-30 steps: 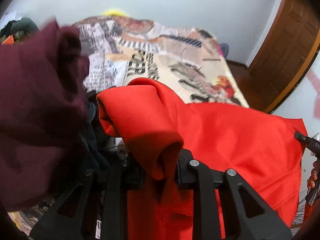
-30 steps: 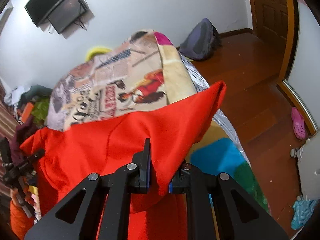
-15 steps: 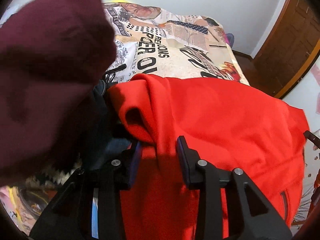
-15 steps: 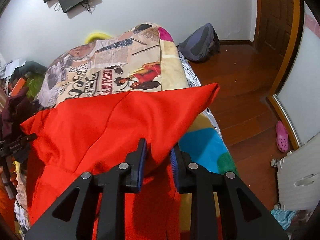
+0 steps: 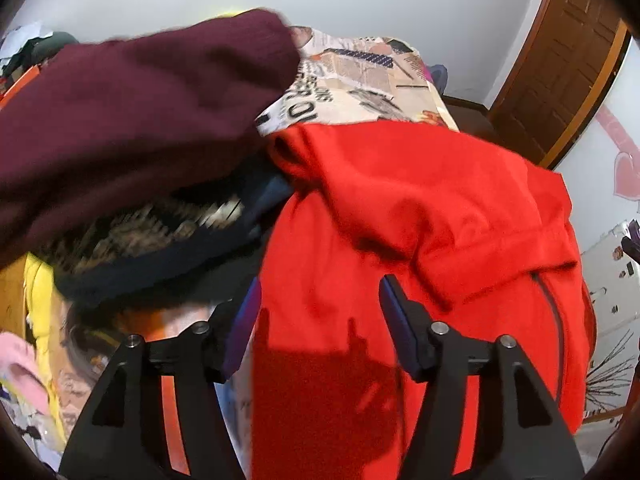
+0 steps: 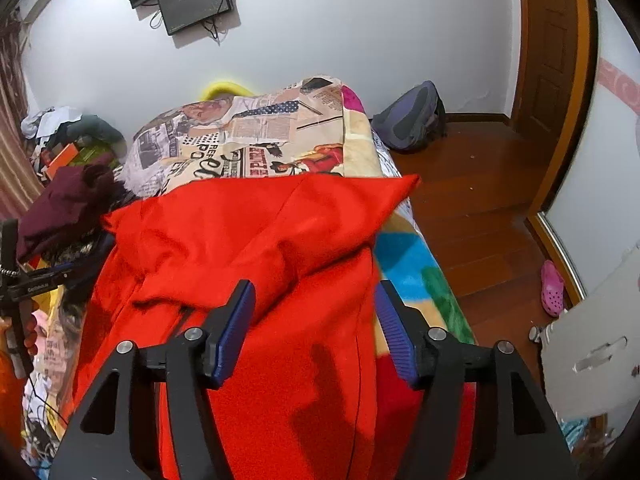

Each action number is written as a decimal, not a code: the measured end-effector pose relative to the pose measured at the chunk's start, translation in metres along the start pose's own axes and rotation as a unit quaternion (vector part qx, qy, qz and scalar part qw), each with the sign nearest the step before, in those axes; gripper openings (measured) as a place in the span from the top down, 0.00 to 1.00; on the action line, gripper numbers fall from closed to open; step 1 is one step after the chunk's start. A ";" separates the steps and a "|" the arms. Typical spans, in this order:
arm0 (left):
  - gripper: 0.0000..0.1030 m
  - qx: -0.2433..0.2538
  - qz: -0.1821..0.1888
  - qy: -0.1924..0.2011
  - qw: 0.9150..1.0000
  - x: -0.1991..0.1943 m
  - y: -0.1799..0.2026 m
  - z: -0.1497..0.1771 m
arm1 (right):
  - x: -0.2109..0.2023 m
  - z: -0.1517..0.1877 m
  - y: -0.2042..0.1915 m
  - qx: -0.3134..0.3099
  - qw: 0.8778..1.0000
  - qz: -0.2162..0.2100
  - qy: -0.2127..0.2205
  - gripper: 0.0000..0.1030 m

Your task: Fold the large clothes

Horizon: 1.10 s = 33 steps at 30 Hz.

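A large red garment [image 5: 420, 208] lies on the bed, its far part folded back over itself; it also shows in the right wrist view [image 6: 248, 232]. My left gripper [image 5: 320, 292] is open just above the garment's near left part, holding nothing. My right gripper [image 6: 314, 292] is open above the garment's near right part, holding nothing. The left gripper also shows at the left edge of the right wrist view [image 6: 24, 280].
A maroon sweater [image 5: 132, 120] tops a pile of dark clothes [image 5: 160, 248] left of the red garment. The bed has a newspaper-print blanket [image 6: 256, 140]. A backpack [image 6: 412, 120] sits on the wooden floor at right, near a door [image 6: 556, 60].
Both grippers let go of the red garment and opened wide. The garment dropped onto the bed with its top edge folded over. Both grippers drew back a little.
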<state>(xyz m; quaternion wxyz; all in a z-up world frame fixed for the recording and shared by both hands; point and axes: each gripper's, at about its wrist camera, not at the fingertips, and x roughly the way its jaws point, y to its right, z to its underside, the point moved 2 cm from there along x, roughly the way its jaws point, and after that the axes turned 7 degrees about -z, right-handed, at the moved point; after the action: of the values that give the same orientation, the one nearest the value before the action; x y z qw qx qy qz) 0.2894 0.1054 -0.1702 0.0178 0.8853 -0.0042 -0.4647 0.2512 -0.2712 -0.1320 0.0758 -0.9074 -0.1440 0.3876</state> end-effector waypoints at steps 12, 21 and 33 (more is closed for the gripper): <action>0.41 -0.055 0.037 -0.095 0.993 0.021 -0.056 0.101 | 0.001 0.095 0.031 0.107 0.992 0.013 -0.072 0.42; 0.34 -0.156 0.137 -0.130 0.969 0.040 -0.069 0.143 | 0.018 0.143 0.041 0.196 0.977 -0.012 -0.089 0.39; 0.97 -0.083 0.147 -0.093 0.981 0.016 -0.027 0.134 | 0.015 0.135 0.019 0.150 0.987 -0.009 -0.054 0.86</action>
<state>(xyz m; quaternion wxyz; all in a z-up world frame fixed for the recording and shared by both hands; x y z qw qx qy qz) 0.1875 0.1286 -0.2605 0.1590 0.8233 -0.0978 -0.5360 0.1670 -0.2812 -0.2397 0.2064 -0.8624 -0.0961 0.4521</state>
